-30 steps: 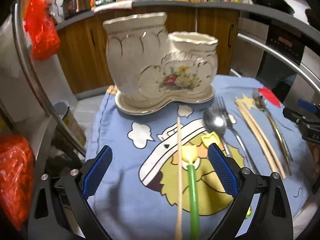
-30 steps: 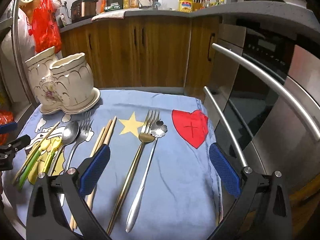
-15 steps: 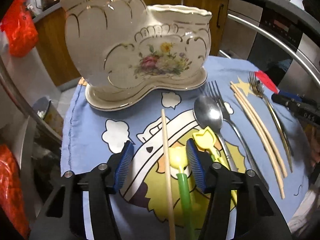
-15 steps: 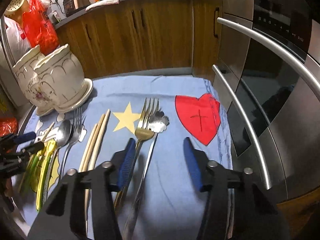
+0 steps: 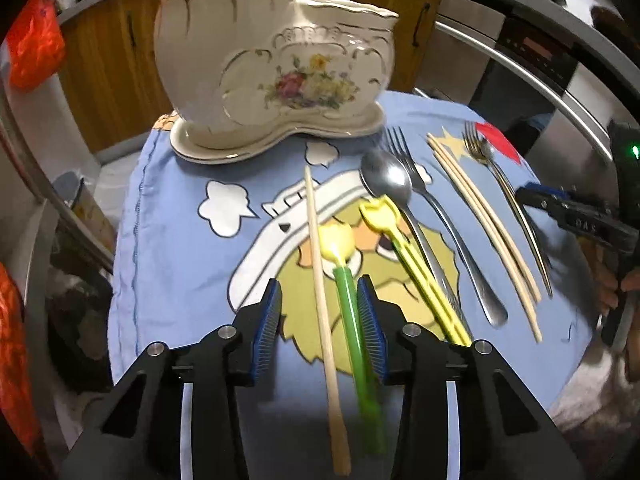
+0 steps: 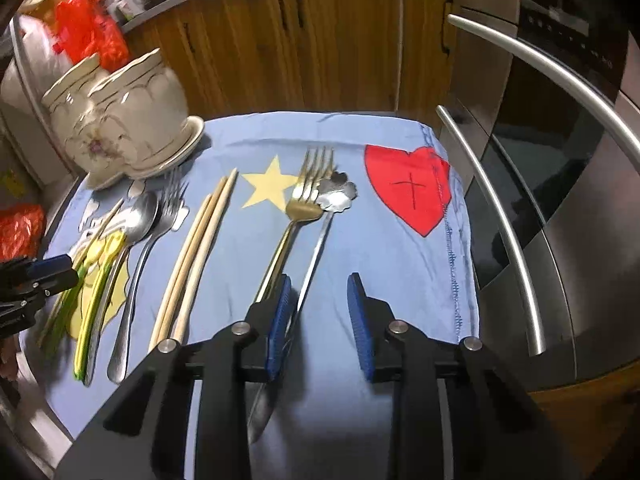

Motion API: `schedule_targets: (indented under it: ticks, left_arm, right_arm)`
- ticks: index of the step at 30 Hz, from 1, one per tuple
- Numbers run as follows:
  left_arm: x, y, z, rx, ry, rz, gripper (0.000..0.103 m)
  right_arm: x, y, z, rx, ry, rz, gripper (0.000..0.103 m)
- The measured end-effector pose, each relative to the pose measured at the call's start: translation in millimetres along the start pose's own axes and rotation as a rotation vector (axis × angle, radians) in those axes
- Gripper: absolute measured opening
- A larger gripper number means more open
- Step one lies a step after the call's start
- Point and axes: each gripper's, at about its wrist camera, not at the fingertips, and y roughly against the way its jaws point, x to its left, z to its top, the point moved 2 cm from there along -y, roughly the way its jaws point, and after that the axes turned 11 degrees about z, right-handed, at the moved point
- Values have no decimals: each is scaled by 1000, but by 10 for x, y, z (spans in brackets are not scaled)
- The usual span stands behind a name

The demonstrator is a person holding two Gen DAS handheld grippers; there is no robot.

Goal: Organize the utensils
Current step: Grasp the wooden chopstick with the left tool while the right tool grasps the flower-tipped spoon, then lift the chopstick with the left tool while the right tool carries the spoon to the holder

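A cream ceramic utensil holder point(image 5: 276, 60) with two cups stands on its saucer at the back of a blue cartoon cloth point(image 5: 172, 240). Utensils lie in a row on the cloth. My left gripper point(image 5: 320, 308) is low over the cloth, half closed, its blue pads either side of a single wooden chopstick point(image 5: 320, 264) and a green-handled yellow spoon point(image 5: 346, 280). My right gripper point(image 6: 316, 300) is half closed over the handle of a flower-headed silver spoon point(image 6: 320, 240), beside a gold fork point(image 6: 294, 220). The holder also shows in the right wrist view point(image 6: 120, 120).
A yellow fork point(image 5: 404, 248), a steel spoon point(image 5: 386, 180), a steel fork point(image 5: 436, 216) and a pair of wooden chopsticks point(image 5: 480, 216) lie between the grippers. An oven with steel handles point(image 6: 520, 208) stands right of the table. Wooden cabinets point(image 6: 300, 40) lie behind.
Both grippers have come down toward the cloth and narrowed from wide open. The left has closed in around the chopstick and green-handled spoon; the right around the flower spoon's handle.
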Motion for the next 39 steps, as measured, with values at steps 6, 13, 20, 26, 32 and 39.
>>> schedule_targets:
  ticks: [6, 13, 20, 26, 32, 39]
  left_arm:
    - [70, 73, -23, -10, 30, -11, 32]
    - [121, 89, -56, -4, 15, 11, 19]
    - [54, 51, -61, 4, -20, 64, 15]
    - [-19, 6, -6, -12, -48, 102, 14]
    - [47, -28, 19, -13, -15, 84, 6]
    - [109, -17, 6, -10, 21, 46, 6]
  right_arm:
    - [39, -25, -8, 3, 8, -6, 29]
    - [57, -36, -4, 4, 21, -25, 29]
    - [76, -58, 6, 1, 33, -39, 28]
    - [61, -58, 18, -10, 14, -29, 15]
    - [10, -47, 15, -19, -33, 1, 6]
    - [-23, 23, 8, -44, -77, 34, 4]
